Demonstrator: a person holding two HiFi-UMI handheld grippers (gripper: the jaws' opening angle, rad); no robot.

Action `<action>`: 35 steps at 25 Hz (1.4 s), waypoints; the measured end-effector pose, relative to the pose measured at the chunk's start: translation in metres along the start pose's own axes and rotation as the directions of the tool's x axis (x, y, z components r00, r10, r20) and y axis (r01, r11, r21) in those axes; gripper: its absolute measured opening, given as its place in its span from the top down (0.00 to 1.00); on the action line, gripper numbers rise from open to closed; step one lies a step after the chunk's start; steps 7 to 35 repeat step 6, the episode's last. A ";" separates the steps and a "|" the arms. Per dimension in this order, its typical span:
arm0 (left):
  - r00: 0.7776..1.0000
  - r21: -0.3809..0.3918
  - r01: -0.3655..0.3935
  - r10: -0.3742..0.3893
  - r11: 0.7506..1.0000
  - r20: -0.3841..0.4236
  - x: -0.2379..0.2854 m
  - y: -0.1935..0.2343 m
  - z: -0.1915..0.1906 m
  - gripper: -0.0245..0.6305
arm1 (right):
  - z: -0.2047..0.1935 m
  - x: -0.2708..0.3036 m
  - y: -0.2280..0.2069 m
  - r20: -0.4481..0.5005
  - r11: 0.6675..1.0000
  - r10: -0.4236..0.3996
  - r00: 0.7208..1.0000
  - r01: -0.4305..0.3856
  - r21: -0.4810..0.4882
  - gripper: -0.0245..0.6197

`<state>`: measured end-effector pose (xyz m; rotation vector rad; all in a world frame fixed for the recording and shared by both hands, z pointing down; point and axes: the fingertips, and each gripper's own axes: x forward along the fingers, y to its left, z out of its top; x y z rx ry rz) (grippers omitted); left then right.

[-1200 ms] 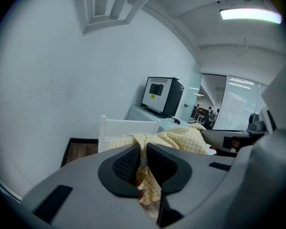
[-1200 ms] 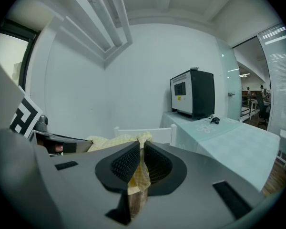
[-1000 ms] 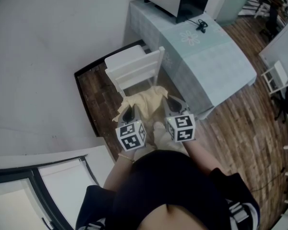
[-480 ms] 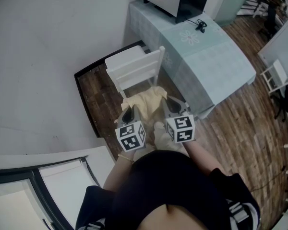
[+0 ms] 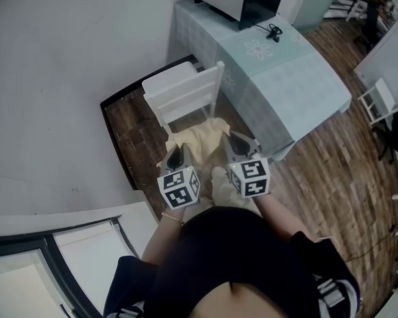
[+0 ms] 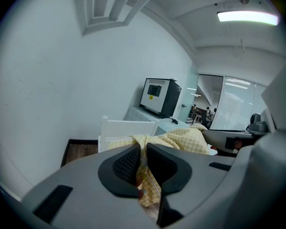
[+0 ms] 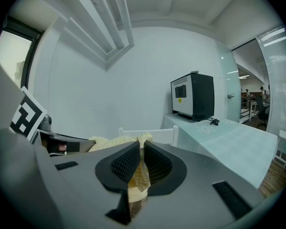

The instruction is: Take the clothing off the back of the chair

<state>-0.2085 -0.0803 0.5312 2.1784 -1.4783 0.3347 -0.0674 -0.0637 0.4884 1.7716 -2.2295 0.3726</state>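
**Both grippers clamped on the cloth**

Your left gripper [image 5: 175, 156] and right gripper [image 5: 237, 144] each pinch a fold of the yellow checked cloth [image 5: 200, 140]. It is bunched between them, just on your side of the chair [image 5: 183, 95] back.

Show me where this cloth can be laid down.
The table is bare from the cable to its near end. The chair seat looks bare too. The floor right of the table is open. It is crowded at the chair's back, where the left gripper and right gripper pinch the cloth.
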 end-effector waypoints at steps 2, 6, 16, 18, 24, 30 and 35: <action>1.000 -0.002 0.003 -0.003 1.000 -0.002 0.000 -0.002 -0.001 0.90 | 0.001 -0.001 -0.001 0.001 1.000 0.001 1.000 -0.001 -0.001 0.90; 1.000 -0.005 0.009 -0.009 1.000 -0.005 -0.002 -0.004 -0.002 0.90 | -0.001 -0.004 -0.003 0.006 1.000 -0.006 1.000 0.006 -0.002 0.90; 1.000 -0.005 0.009 -0.009 1.000 -0.005 -0.002 -0.004 -0.002 0.90 | -0.001 -0.004 -0.003 0.006 1.000 -0.006 1.000 0.006 -0.002 0.90; 1.000 -0.005 0.009 -0.009 1.000 -0.005 -0.002 -0.004 -0.002 0.90 | -0.001 -0.004 -0.003 0.006 1.000 -0.006 1.000 0.006 -0.002 0.90; 1.000 -0.005 0.009 -0.009 1.000 -0.005 -0.002 -0.004 -0.002 0.90 | -0.001 -0.004 -0.003 0.006 1.000 -0.006 1.000 0.006 -0.002 0.90; 1.000 -0.005 0.009 -0.009 1.000 -0.005 -0.002 -0.004 -0.002 0.90 | -0.001 -0.004 -0.003 0.006 1.000 -0.006 1.000 0.006 -0.002 0.90; 1.000 -0.005 0.009 -0.009 1.000 -0.005 -0.002 -0.004 -0.002 0.90 | -0.001 -0.004 -0.003 0.006 1.000 -0.006 1.000 0.006 -0.002 0.90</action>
